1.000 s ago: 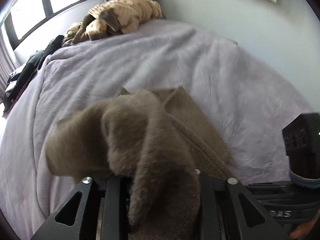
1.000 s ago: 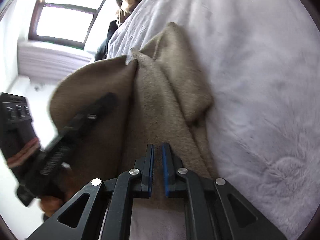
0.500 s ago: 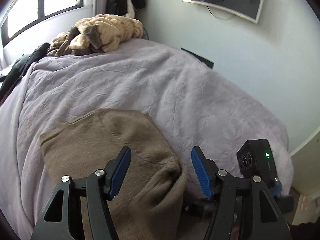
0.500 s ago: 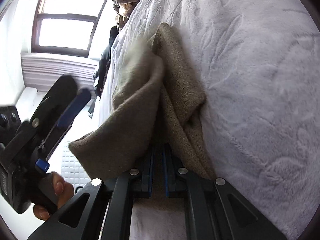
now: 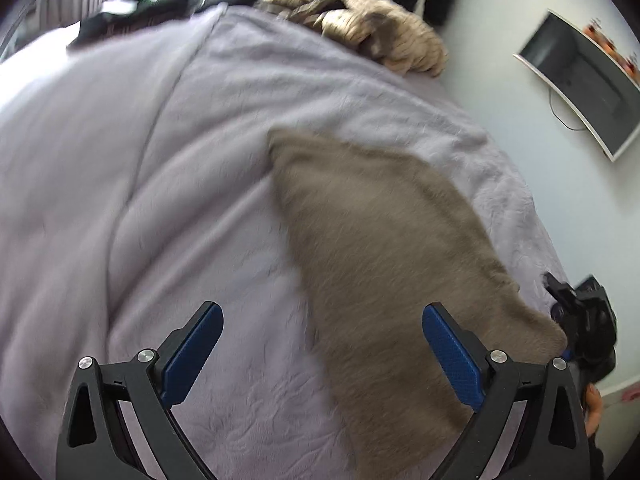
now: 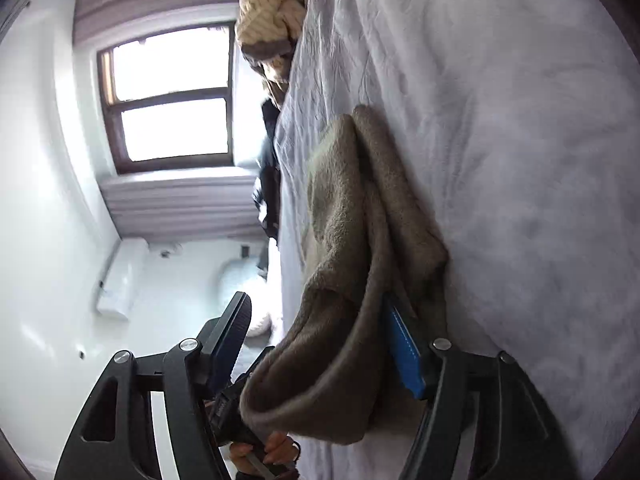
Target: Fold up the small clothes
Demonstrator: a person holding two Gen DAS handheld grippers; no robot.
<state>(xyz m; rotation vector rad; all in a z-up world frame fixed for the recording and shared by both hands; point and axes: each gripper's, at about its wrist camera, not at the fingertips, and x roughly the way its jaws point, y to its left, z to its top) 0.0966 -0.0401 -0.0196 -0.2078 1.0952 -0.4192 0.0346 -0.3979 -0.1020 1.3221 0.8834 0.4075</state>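
A brown fleece garment (image 5: 384, 240) lies folded on the lilac bedspread (image 5: 160, 168). My left gripper (image 5: 320, 344) is open and empty above the bed, with the garment's near edge under its right finger. In the right wrist view the garment (image 6: 352, 264) lies doubled over. My right gripper (image 6: 320, 340) is open, and the garment's near fold sits loose between its fingers, against the blue pad (image 6: 404, 348). The right gripper also shows at the right edge of the left wrist view (image 5: 580, 320).
A pile of tan and brown clothes (image 5: 376, 28) lies at the far end of the bed, with dark clothes (image 5: 168, 8) beside it. A wall screen (image 5: 580, 76) hangs on the right. A window (image 6: 172, 96) and radiator are past the bed's edge.
My left gripper let go of the garment, opened wide and swung left over the bed. My right gripper opened; the garment now lies folded flat.
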